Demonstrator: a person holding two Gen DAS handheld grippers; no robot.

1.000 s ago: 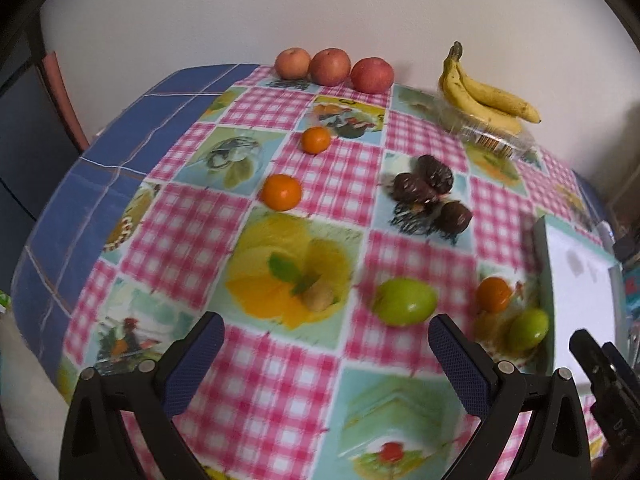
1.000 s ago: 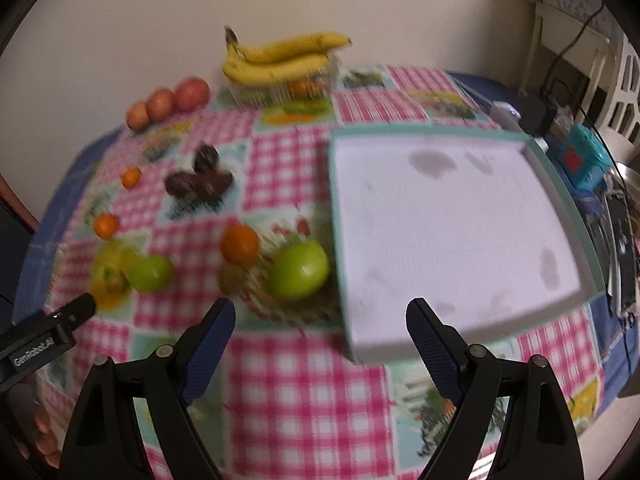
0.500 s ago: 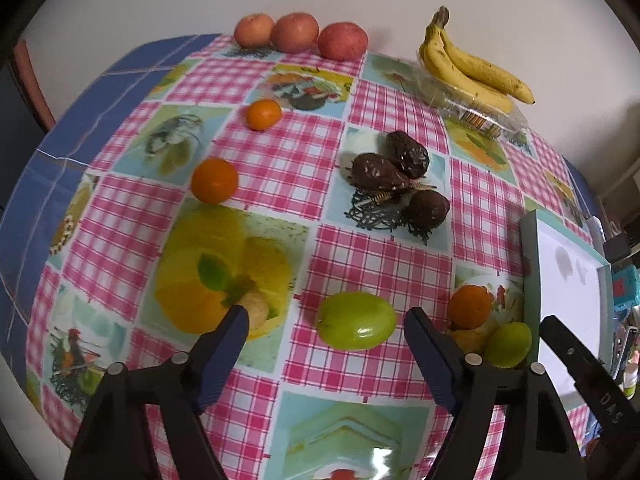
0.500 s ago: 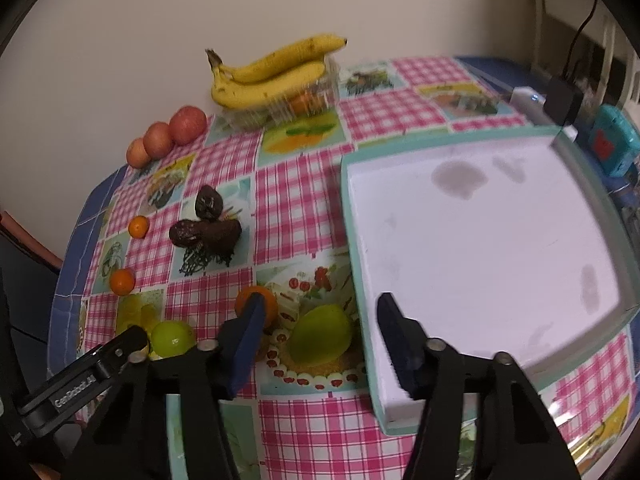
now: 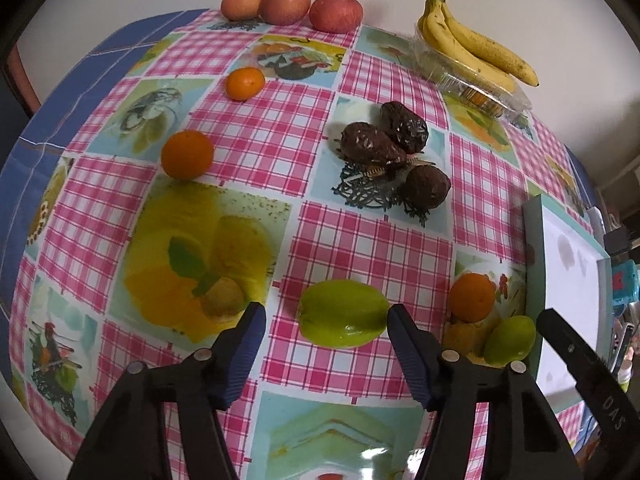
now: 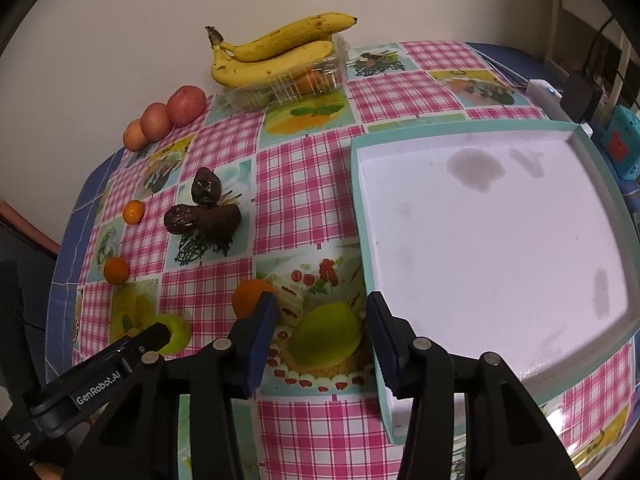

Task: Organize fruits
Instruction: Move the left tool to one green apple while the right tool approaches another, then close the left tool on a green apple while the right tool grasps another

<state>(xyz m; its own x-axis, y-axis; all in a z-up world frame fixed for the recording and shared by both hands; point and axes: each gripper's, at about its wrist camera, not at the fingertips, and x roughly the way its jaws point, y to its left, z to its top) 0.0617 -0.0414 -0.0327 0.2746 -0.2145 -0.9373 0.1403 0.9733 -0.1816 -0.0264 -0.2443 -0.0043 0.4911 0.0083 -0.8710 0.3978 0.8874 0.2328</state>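
Two green fruits on the desk: one (image 5: 345, 314) bracketed by the spread left hand-held gripper (image 5: 323, 330), other (image 6: 326, 335) beside tray (image 6: 366, 240) within the spread right hand-held gripper (image 6: 322, 330); center each before squeezing gently.

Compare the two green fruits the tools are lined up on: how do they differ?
The left green fruit lies on pink check, clear of other fruit; the right green fruit sits on a printed picture beside the tray, near an orange. Both are smooth, glossy, on the cloth, framed by an open tool.
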